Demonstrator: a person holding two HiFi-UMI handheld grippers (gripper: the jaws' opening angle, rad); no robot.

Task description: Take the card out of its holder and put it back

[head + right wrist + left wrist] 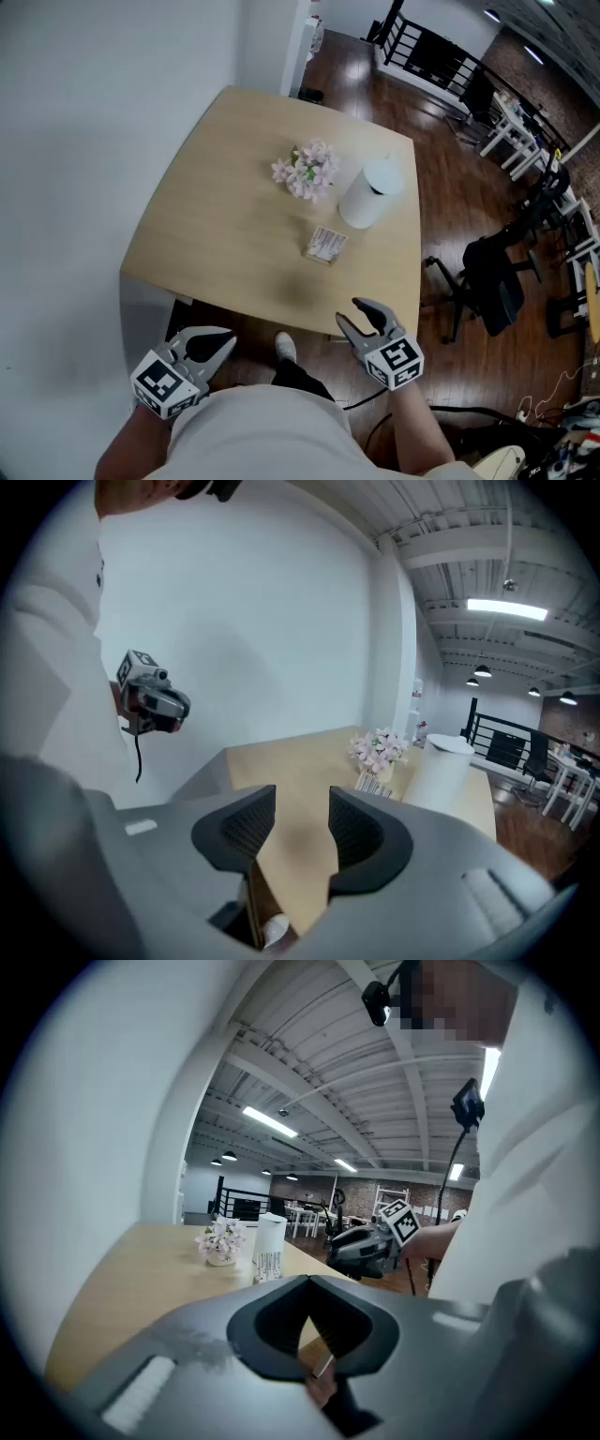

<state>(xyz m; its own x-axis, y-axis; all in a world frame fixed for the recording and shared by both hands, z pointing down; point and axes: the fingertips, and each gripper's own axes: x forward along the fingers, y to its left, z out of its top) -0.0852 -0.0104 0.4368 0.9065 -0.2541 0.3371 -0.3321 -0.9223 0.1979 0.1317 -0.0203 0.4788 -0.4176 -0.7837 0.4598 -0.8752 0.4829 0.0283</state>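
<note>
A small clear card holder (326, 245) with a printed card in it stands on the wooden table (216, 216), in front of a white cylinder (371, 192). Both grippers hover off the table's near edge, well short of the holder. My left gripper (228, 339) has its fingertips together with nothing between them. To the right, my right gripper (349, 310) is open and empty. In the left gripper view the jaws (308, 1281) meet at the tips, and the holder (267, 1263) shows far ahead. The right gripper (302, 808) frames bare table, with the holder (373, 782) beyond.
A small pot of pink flowers (306, 172) stands behind the holder, left of the cylinder. A white wall runs along the left. A black office chair (492, 278) sits on the wood floor right of the table. The person's shoe (286, 347) shows under the near edge.
</note>
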